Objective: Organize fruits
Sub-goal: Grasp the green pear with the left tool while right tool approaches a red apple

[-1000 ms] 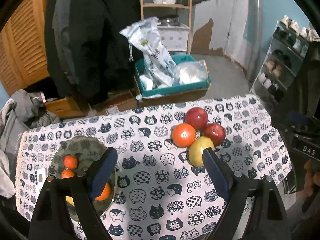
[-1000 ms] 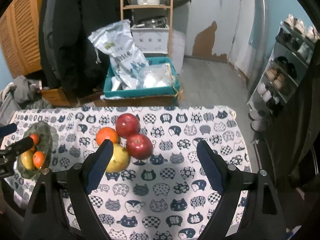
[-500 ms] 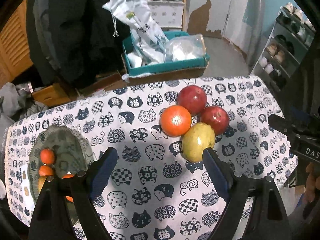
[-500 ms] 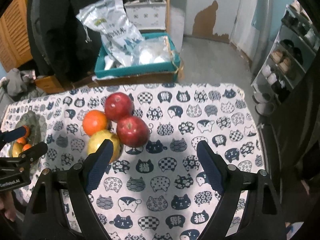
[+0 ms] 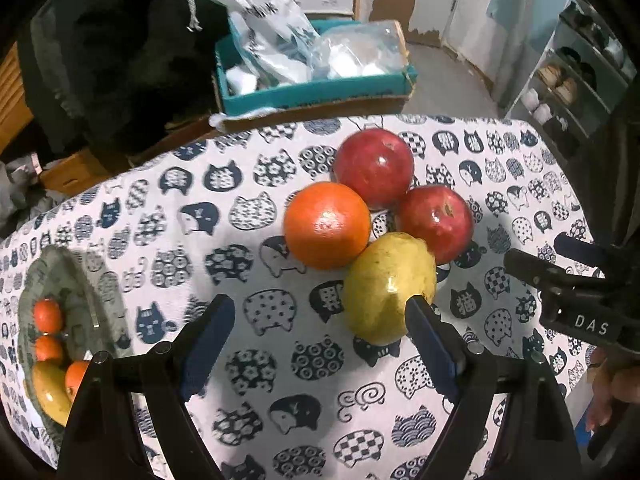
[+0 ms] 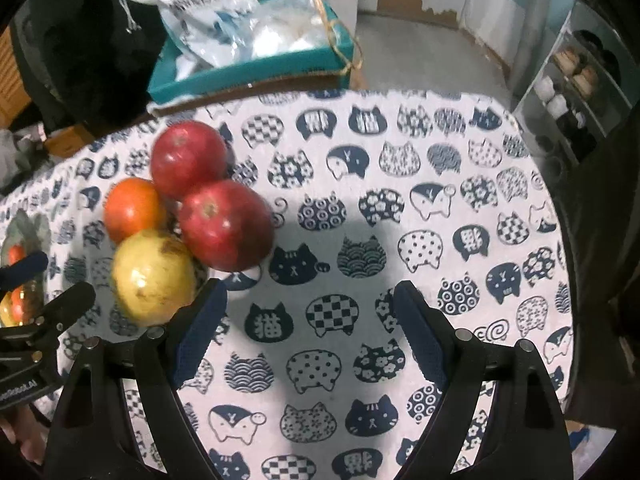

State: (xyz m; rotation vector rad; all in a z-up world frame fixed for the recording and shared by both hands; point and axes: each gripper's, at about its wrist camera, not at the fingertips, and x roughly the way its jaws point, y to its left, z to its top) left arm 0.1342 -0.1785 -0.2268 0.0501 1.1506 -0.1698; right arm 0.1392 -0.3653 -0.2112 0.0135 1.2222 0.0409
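Four fruits sit bunched together on the cat-print tablecloth (image 5: 256, 184): an orange (image 5: 327, 225), two red apples (image 5: 374, 168) (image 5: 436, 222) and a yellow fruit (image 5: 390, 288). My left gripper (image 5: 318, 322) hangs open just above the cloth, its right fingertip beside the yellow fruit, nothing between the fingers. In the right wrist view the same orange (image 6: 134, 209), apples (image 6: 188, 166) (image 6: 226, 230) and yellow fruit (image 6: 154, 276) lie to the left of my open right gripper (image 6: 310, 308), which holds nothing. A grey bowl (image 5: 74, 276) at the cloth's left end holds small oranges and a yellow fruit.
Behind the table a teal box (image 5: 312, 92) holds plastic bags. Dark coats (image 5: 120, 48) hang at the back left. A shoe rack (image 5: 576, 80) stands at the right. The right gripper's black body (image 5: 576, 304) shows at the right edge of the left wrist view.
Both grippers have come down toward the table and tilted further downward, so the fruits look larger and closer. Both stayed open. The fruits have not moved.
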